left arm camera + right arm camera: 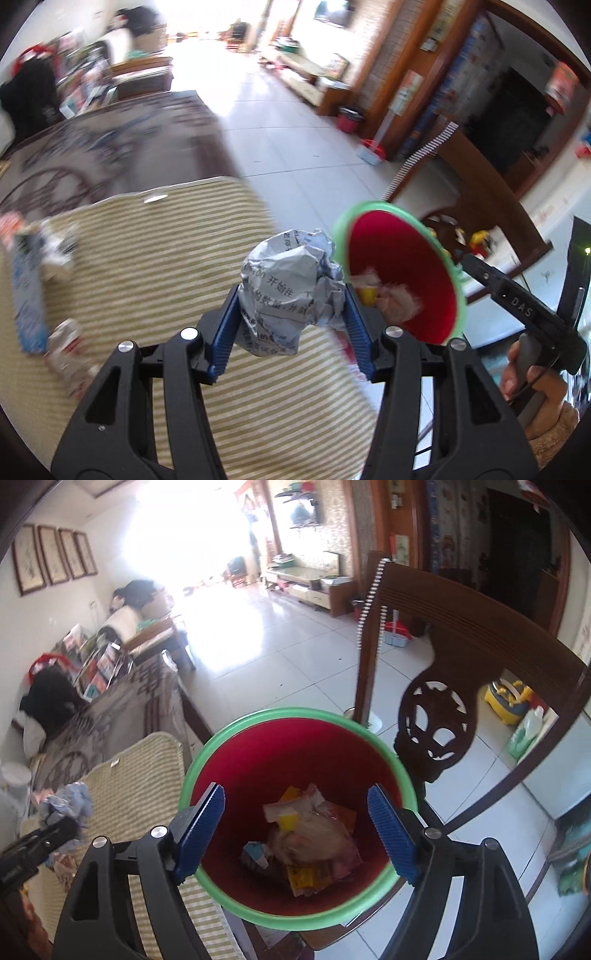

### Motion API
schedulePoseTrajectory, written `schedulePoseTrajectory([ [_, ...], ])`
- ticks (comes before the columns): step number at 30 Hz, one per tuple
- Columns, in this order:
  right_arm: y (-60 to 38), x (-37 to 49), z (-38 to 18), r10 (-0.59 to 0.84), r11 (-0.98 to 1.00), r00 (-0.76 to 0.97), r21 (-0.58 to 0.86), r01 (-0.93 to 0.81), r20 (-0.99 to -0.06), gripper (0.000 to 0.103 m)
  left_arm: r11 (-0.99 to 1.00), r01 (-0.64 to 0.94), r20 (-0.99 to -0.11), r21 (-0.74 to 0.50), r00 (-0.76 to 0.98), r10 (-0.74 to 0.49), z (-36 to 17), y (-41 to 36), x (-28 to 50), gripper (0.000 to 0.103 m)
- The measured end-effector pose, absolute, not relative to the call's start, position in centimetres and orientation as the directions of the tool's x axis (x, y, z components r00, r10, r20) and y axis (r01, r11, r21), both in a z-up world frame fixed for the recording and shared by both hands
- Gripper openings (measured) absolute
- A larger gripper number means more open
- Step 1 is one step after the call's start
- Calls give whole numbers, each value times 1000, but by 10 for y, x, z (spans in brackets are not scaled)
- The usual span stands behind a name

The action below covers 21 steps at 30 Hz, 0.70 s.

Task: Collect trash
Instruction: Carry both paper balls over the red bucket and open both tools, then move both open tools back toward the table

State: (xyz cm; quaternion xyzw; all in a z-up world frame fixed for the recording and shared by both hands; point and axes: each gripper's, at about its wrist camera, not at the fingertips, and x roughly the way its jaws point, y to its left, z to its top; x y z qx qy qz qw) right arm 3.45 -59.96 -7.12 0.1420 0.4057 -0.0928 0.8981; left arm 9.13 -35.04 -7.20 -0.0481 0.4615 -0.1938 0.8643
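Only your left wrist view shows the printed text on the crumpled paper ball point(291, 291), pinched between your left tongs point(291, 314) above the striped mat point(155, 266). Your right view looks straight into the red bin point(295, 746) with its green rim: wrappers point(310, 834) lie at the bottom. Your right tongs point(297, 830) stand wide, holding nothing, above the bin.

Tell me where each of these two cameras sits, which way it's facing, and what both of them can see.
Left wrist: sits on the left gripper, looking down past the crumpled paper it clamps, over the striped mat; the person's right hand shows.
Right wrist: sits on the right gripper, jaws open and empty, looking down into the red bin; the left gripper's tip shows.
Shared: red bin, striped mat, crumpled paper.
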Motion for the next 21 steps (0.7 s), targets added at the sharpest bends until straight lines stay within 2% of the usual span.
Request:
schedulePoseTrajectory([
  [7, -634, -4, -66, -144, 906, 648, 165, 391, -748, 79, 848, 464, -763, -257, 440, -473, -70, -425, 102, 50],
  [15, -649, -41, -63, -208, 862, 628, 163, 480, -749, 79, 798, 543, -753, -261, 402, -520, -69, -467, 104, 50],
  [16, -649, -44, -63, -212, 860, 628, 162, 484, -749, 79, 795, 549, -751, -260, 402, -523, -68, -471, 106, 52],
  [19, -644, -47, -62, -213, 859, 628, 163, 486, -749, 79, 782, 574, -752, -243, 398, -526, -66, -480, 112, 71],
  [21, -637, -44, -60, -210, 864, 633, 162, 477, -746, 79, 782, 576, -745, -241, 406, -529, -61, -475, 111, 71],
])
